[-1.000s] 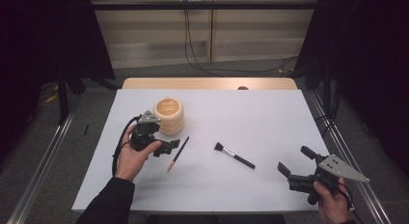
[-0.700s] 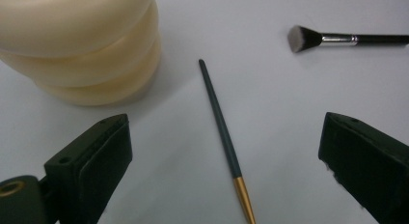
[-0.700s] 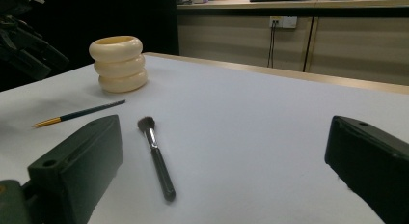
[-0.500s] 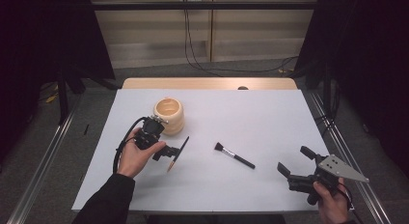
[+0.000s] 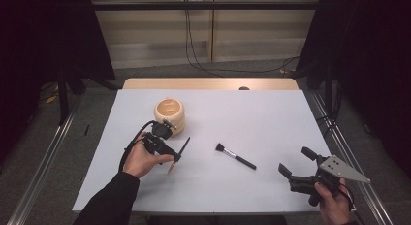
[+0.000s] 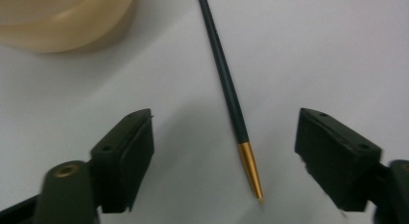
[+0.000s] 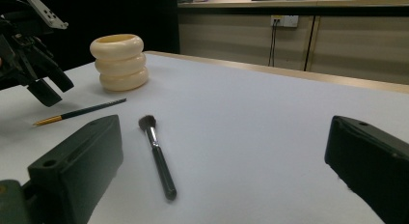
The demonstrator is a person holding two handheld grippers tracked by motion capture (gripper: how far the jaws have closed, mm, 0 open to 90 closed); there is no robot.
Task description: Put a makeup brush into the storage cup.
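Left gripper (image 5: 170,154) over the thin brush (image 6: 231,96), jaws apart and just been closing, straddling its gold end, not touching. Cream holder (image 5: 170,114) just beyond. Right gripper (image 5: 296,163) near the table's (image 5: 271,113) right edge, jaws apart, empty; open space around the makeup brush (image 5: 235,156).

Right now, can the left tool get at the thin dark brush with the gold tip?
Probably yes. The left tool is over the thin brush, gold tip between its jaws, which have just been closing without touching it yet. Nothing lies between.
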